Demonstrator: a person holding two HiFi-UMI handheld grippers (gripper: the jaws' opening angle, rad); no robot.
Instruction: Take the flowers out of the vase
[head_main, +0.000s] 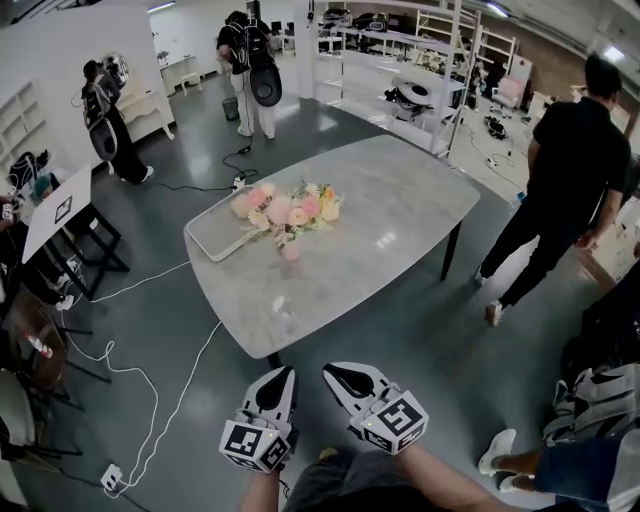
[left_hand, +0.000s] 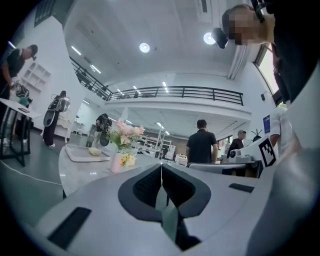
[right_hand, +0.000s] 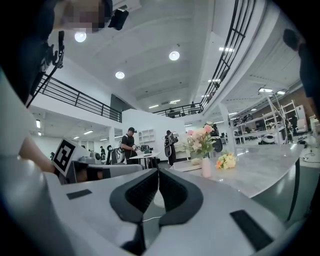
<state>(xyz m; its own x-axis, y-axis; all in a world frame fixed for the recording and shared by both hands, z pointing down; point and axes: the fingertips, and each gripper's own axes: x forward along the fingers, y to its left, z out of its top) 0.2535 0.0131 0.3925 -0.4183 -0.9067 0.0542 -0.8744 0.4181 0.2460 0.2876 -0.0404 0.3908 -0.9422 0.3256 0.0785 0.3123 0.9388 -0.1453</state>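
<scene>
**Flowers in the vase, both tools empty**

A grey marble-topped bench (head_main: 400, 220) carries a white rectangular tray (head_main: 212, 243) at its far left. Pink and cream flowers (head_main: 285, 208) stand in a pale pink vase (head_main: 290, 250) beside the tray. Short of the near edge, the left hand-held gripper (head_main: 283, 374) and the right hand-held gripper (head_main: 336, 373) are each pressed together on nothing.

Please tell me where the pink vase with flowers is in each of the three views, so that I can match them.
Head view: the pink vase is near the centre, slightly left.
Left gripper view: the vase is left of centre.
Right gripper view: the vase is right of centre.
Shared landmark: the white tray beside it.
</scene>
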